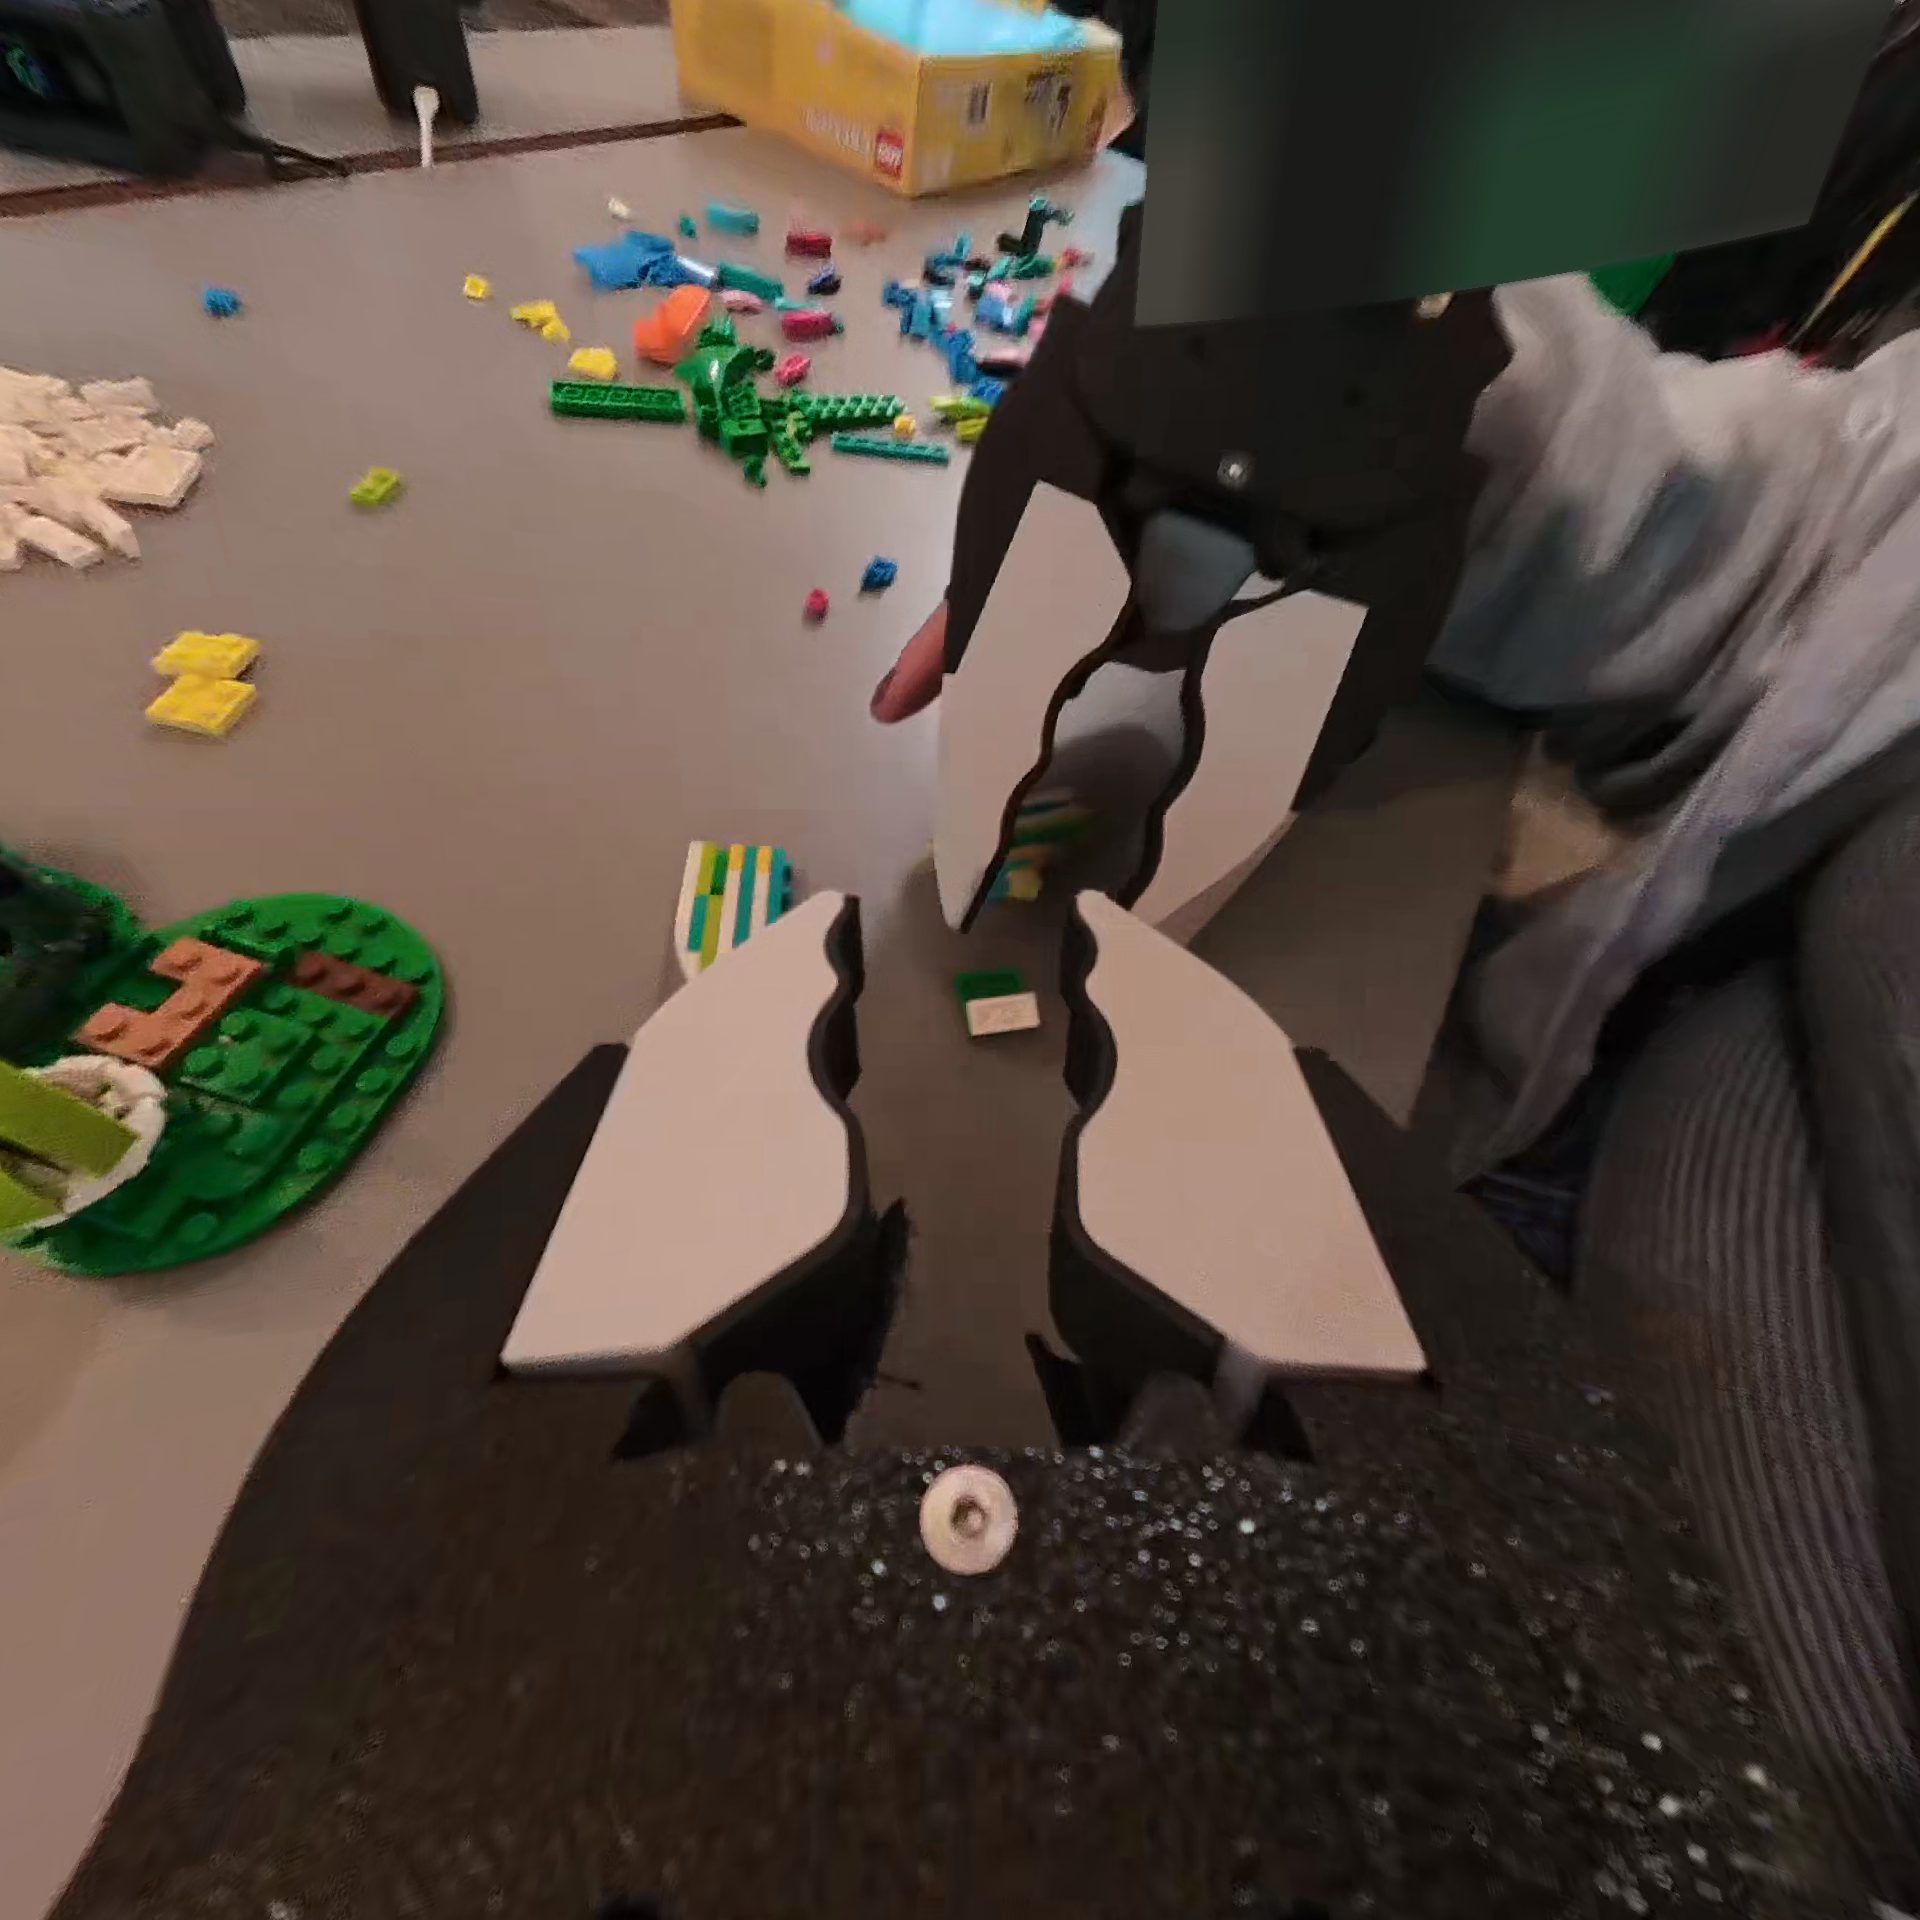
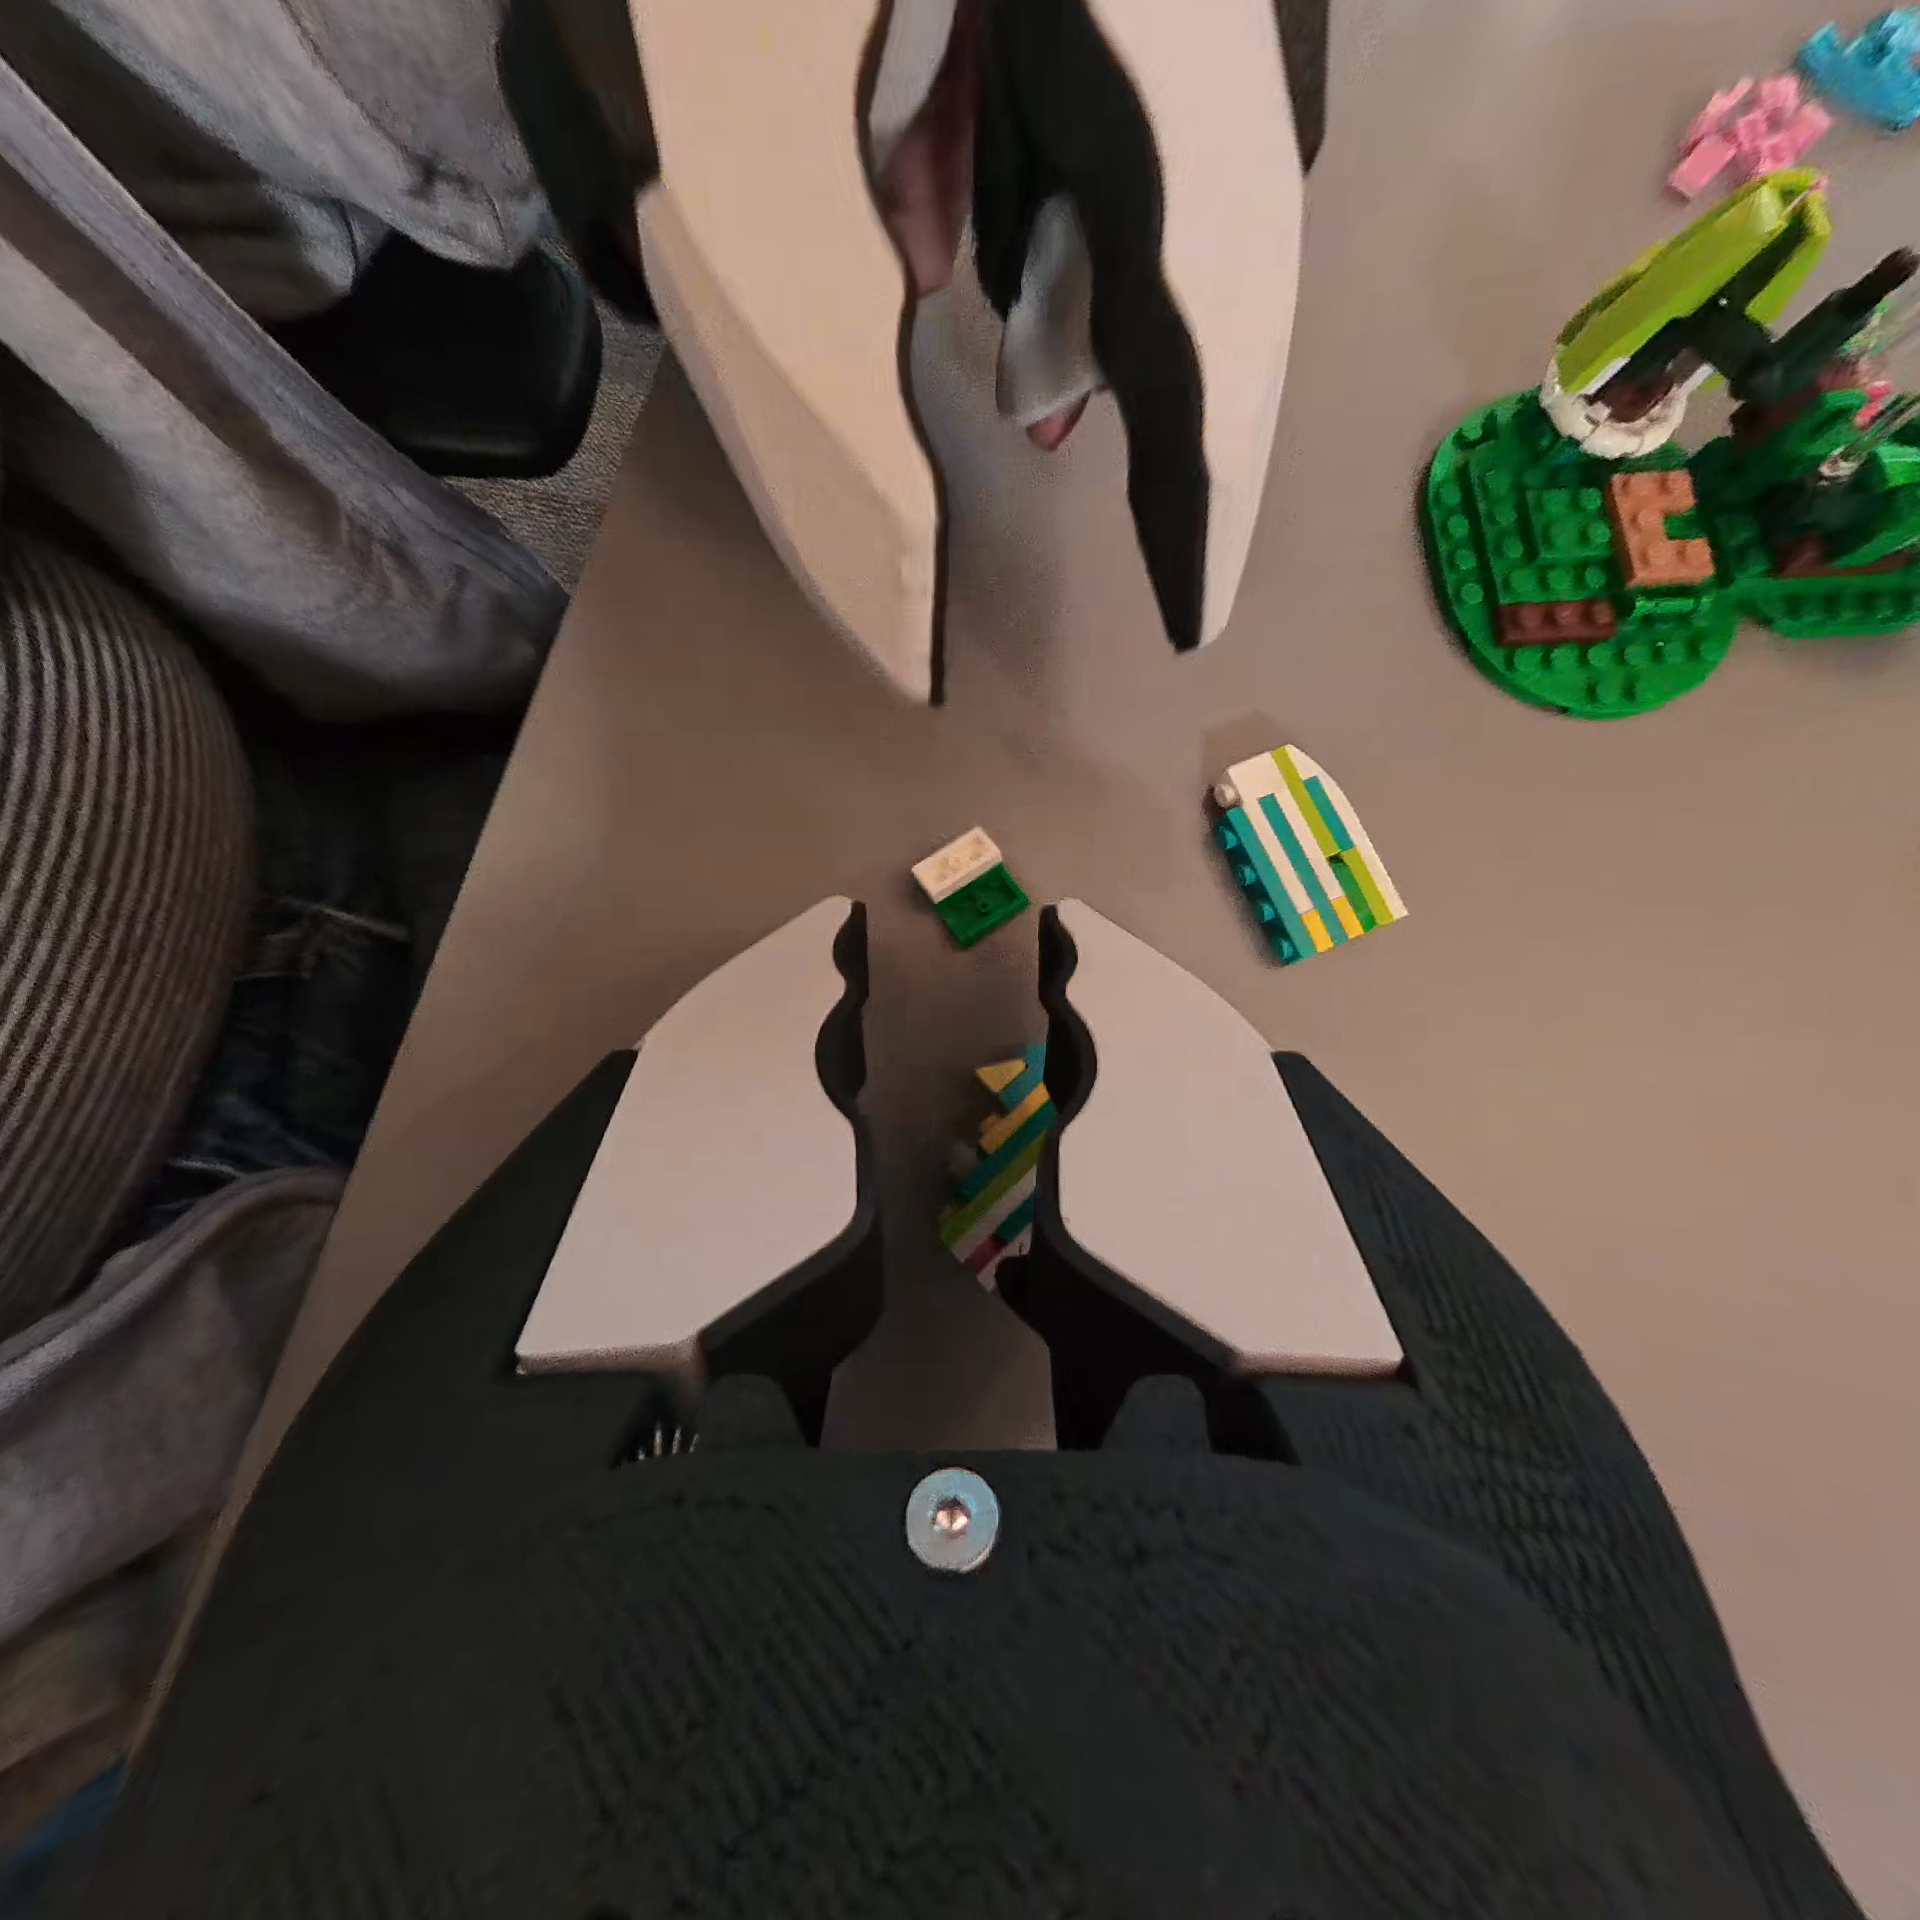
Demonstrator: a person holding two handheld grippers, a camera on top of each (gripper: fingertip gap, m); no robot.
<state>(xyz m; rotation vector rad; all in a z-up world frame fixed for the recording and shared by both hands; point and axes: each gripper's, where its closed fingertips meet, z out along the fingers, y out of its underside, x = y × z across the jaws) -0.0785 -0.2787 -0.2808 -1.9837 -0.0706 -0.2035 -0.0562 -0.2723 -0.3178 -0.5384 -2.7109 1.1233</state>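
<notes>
Green is the first thing at the far left of the left wrist view: a studded green baseplate build (image 1: 260,1060) with brown plates on top, cut off by the frame edge, and the lime and white bits on it are too blurry to sort out. Further back a white brick pile (image 1: 83,468) also runs off the left edge. Moving right, a striped white, teal and lime panel (image 1: 732,894) lies flat on the grey table (image 1: 468,727), with its near end tucked behind the left gripper's fingertip.

Left gripper (image 1: 964,914) has its fingers well apart, nothing between the pads but table. A small green and white plate piece (image 1: 995,1003) sits on the table just past the tips, nearer the right finger, touching neither.

Right gripper (image 2: 945,914) comes in from the far side, fingers apart too. A second striped brick stack (image 2: 1003,1164) sits low in its gap right against the right-hand finger, partly covered by it; the left finger stands clear of the stack. From the left wrist view that stack is just a blur behind the finger.

Far right is a person's grey sleeve (image 1: 1662,582), smeared with motion, plus a masked patch up top.
</notes>
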